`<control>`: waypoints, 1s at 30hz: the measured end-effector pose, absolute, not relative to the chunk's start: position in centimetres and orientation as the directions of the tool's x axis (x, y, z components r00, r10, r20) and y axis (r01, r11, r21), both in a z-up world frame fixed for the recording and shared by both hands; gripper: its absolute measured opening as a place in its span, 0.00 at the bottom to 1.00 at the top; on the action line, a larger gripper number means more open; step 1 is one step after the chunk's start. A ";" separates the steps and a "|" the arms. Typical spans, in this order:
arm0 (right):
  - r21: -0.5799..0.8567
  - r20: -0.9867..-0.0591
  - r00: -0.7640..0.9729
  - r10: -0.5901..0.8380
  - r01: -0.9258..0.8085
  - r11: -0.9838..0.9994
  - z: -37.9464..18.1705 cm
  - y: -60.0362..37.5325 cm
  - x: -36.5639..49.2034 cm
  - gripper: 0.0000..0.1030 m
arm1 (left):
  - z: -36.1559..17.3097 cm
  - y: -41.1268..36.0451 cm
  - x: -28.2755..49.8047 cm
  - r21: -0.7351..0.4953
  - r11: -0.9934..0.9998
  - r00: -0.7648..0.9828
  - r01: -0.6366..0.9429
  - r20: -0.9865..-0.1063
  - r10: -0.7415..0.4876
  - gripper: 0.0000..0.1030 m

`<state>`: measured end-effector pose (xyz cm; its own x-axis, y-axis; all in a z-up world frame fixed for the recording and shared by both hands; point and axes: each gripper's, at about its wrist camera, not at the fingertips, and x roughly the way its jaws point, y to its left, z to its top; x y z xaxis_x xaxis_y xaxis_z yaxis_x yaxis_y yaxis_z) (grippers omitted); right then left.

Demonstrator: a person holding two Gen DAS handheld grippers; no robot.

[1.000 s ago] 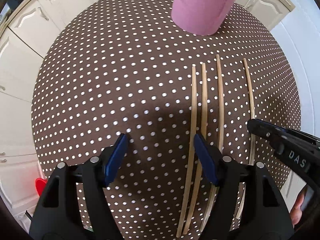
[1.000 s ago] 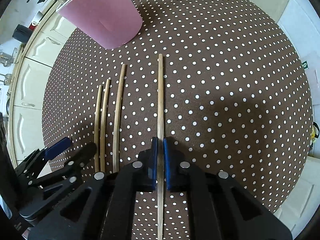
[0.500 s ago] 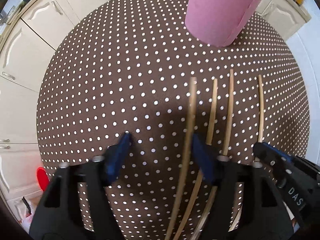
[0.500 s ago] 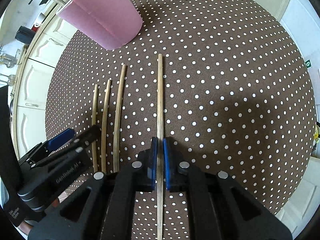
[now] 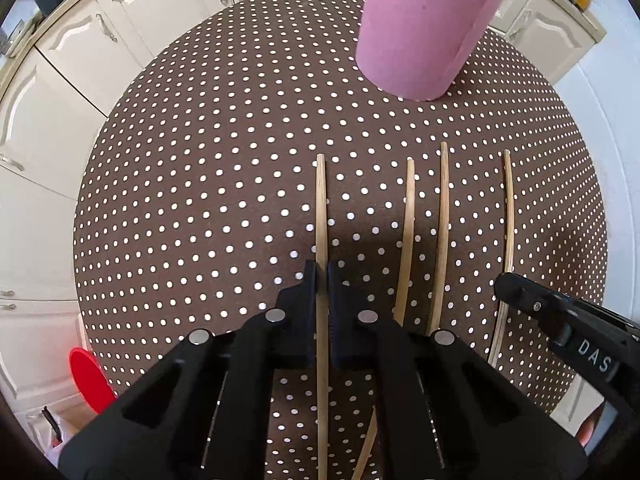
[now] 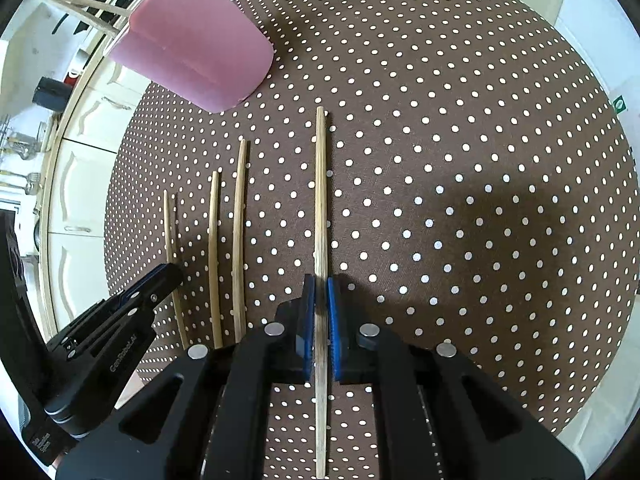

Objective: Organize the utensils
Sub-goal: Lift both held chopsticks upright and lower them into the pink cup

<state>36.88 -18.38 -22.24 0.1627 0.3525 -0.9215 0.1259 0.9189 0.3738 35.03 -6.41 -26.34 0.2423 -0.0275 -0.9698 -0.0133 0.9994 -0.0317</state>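
Both tools clamp a chopstick each on the dotted bench

The left tool [image 5: 321, 276], jaws just closed, grips the leftmost chopstick [image 5: 321, 216]; the right tool [image 6: 321, 280] pinches the rightmost chopstick [image 6: 321, 184]. Two more chopsticks [image 5: 424, 232] lie between them, with the pink holder [image 5: 424, 28] standing near the bench's [image 5: 200, 184] far edge.

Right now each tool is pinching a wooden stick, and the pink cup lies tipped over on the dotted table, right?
Not quite: the pink cup stands upright, as the left wrist view shows. Both the left tool and right tool do pinch a stick.
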 end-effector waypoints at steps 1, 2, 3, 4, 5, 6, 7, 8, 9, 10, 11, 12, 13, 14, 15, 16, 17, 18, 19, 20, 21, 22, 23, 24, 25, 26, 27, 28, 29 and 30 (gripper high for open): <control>0.390 -0.914 0.172 0.368 0.123 0.913 -22.1 -18.4 36.8 0.05 | -26.1 -5.7 34.6 -0.038 0.999 0.244 -0.016 -0.969 -0.033 0.06; 0.409 -0.905 0.181 0.386 0.116 0.905 -21.9 -18.5 36.8 0.05 | -26.0 -5.6 34.6 -0.047 0.999 0.248 -0.021 -0.968 -0.040 0.06; 0.420 -0.898 0.189 0.396 0.109 0.901 -21.5 -18.5 36.7 0.05 | -25.9 -5.0 34.2 -0.055 0.998 0.252 -0.022 -0.967 -0.047 0.06; 0.425 -0.894 0.199 0.401 0.098 0.900 -21.2 -18.4 36.6 0.05 | -25.6 -4.7 34.1 -0.063 0.998 0.260 -0.023 -0.964 -0.055 0.06; 0.428 -0.891 0.207 0.404 0.087 0.900 -20.8 -18.4 36.6 0.05 | -25.3 -4.4 34.0 -0.070 0.997 0.268 -0.023 -0.962 -0.061 0.06; 0.432 -0.887 0.218 0.408 0.079 0.898 -20.5 -18.3 36.5 0.05 | -25.1 -4.3 34.0 -0.074 0.997 0.274 -0.023 -0.960 -0.065 0.06; 0.436 -0.884 0.225 0.411 0.076 0.897 -20.3 -18.3 36.5 0.05 | -24.9 -3.9 33.9 -0.074 0.997 0.278 -0.026 -0.958 -0.064 0.06; 0.442 -0.879 0.232 0.416 0.071 0.894 -20.0 -18.3 36.4 0.05 | -24.6 -3.9 33.9 -0.081 0.996 0.283 -0.031 -0.956 -0.069 0.06; 0.440 -0.879 0.235 0.416 0.063 0.896 -19.7 -18.3 36.4 0.05 | -24.1 -3.4 33.6 -0.089 0.995 0.288 -0.033 -0.955 -0.076 0.06; 0.434 -0.881 0.238 0.409 0.057 0.899 -19.4 -18.2 36.4 0.05 | -23.8 -3.1 33.5 -0.099 0.994 0.296 -0.033 -0.951 -0.085 0.06; 0.428 -0.881 0.247 0.404 0.051 0.902 -19.1 -18.2 36.3 0.05 | -23.3 -3.1 33.4 -0.108 0.994 0.314 -0.026 -0.945 -0.095 0.06; 0.428 -0.879 0.253 0.404 0.047 0.902 -18.7 -18.1 36.3 0.05 | -22.8 -2.5 33.0 -0.107 0.994 0.328 -0.018 -0.940 -0.095 0.06; 0.433 -0.874 0.262 0.409 0.039 0.900 -18.2 -18.1 36.2 0.05 | -22.3 -2.6 32.7 -0.099 0.995 0.346 -0.008 -0.934 -0.090 0.06; 0.437 -0.870 0.271 0.413 0.033 0.899 -17.7 -18.1 36.2 0.05 | -21.7 -2.6 32.6 -0.093 0.996 0.365 0.002 -0.927 -0.087 0.06; 0.439 -0.865 0.285 0.413 0.029 0.898 -17.2 -18.2 36.2 0.05 | -20.9 -1.9 32.4 -0.095 0.995 0.376 0.007 -0.922 -0.090 0.06; 0.440 -0.861 0.297 0.414 0.026 0.898 -16.8 -18.2 36.3 0.05 | -20.4 -1.8 32.3 -0.098 0.995 0.388 0.009 -0.917 -0.094 0.06; 0.442 -0.855 0.313 0.414 0.020 0.897 -16.4 -18.3 36.3 0.05 | -20.0 -1.7 32.2 -0.100 0.995 0.398 0.009 -0.912 -0.095 0.06; 0.445 -0.848 0.330 0.415 0.017 0.895 -15.9 -18.4 36.4 0.05 | -19.4 -1.6 32.2 -0.102 0.995 0.412 0.009 -0.906 -0.096 0.06; 0.451 -0.836 0.357 0.417 0.012 0.893 -15.0 -18.7 36.4 0.05 | -19.0 -1.5 32.1 -0.106 0.994 0.423 0.008 -0.901 -0.099 0.06; 0.453 -0.829 0.372 0.417 0.009 0.892 -14.8 -18.8 36.3 0.05 | -18.5 -1.3 32.0 -0.111 0.994 0.433 0.006 -0.896 -0.103 0.06; 0.454 -0.822 0.388 0.416 0.006 0.891 -14.3 -18.9 36.2 0.05 | -17.9 -1.2 31.9 -0.120 0.993 0.448 0.003 -0.887 -0.108 0.06; 0.455 -0.814 0.406 0.415 0.001 0.891 -13.7 -19.1 36.4 0.05 | -17.4 -0.8 31.3 -0.122 0.993 0.456 0.001 -0.883 -0.109 0.06; 0.456 -0.808 0.419 0.415 -0.002 0.890 -13.3 -19.3 36.5 0.05 | -17.1 -0.9 31.3 -0.122 0.993 0.465 0.000 -0.879 -0.108 0.06; 0.456 -0.800 0.436 0.413 -0.006 0.890 -12.6 -19.5 36.5 0.05 | -16.5 -0.8 31.3 -0.123 0.992 0.476 -0.002 -0.873 -0.107 0.06; 0.456 -0.795 0.446 0.411 -0.008 0.890 -12.3 -19.6 36.4 0.05 | -15.9 -0.7 31.3 -0.125 0.992 0.488 -0.006 -0.866 -0.106 0.06; 0.455 -0.790 0.457 0.409 -0.011 0.890 -11.9 -19.7 36.3 0.05 | -15.3 -0.7 31.4 -0.132 0.991 0.497 -0.011 -0.861 -0.109 0.06; 0.455 -0.783 0.470 0.408 -0.015 0.890 -11.4 -19.9 36.3 0.05 | -14.7 -0.4 31.3 -0.138 0.990 0.502 -0.014 -0.858 -0.112 0.06; 0.454 -0.779 0.477 0.406 -0.016 0.891 -11.1 -20.0 36.3 0.05 | -14.7 -0.6 31.6 -0.141 0.990 0.509 -0.018 -0.853 -0.113 0.06; 0.455 -0.773 0.488 0.404 -0.016 0.890 -10.7 -20.2 36.3 0.05 | -14.2 -0.5 31.5 -0.143 0.990 0.521 -0.022 -0.847 -0.110 0.06; 0.456 -0.767 0.499 0.403 -0.017 0.890 -10.4 -20.4 36.3 0.05 | -13.5 -0.7 30.9 -0.144 0.989 0.528 -0.024 -0.842 -0.110 0.06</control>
<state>36.27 -20.36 -10.37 0.4992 0.4027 -0.7672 -0.0168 0.8898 0.4561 30.92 -0.72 -13.52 0.5282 -0.1100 -0.8419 -0.0242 0.9892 -0.1445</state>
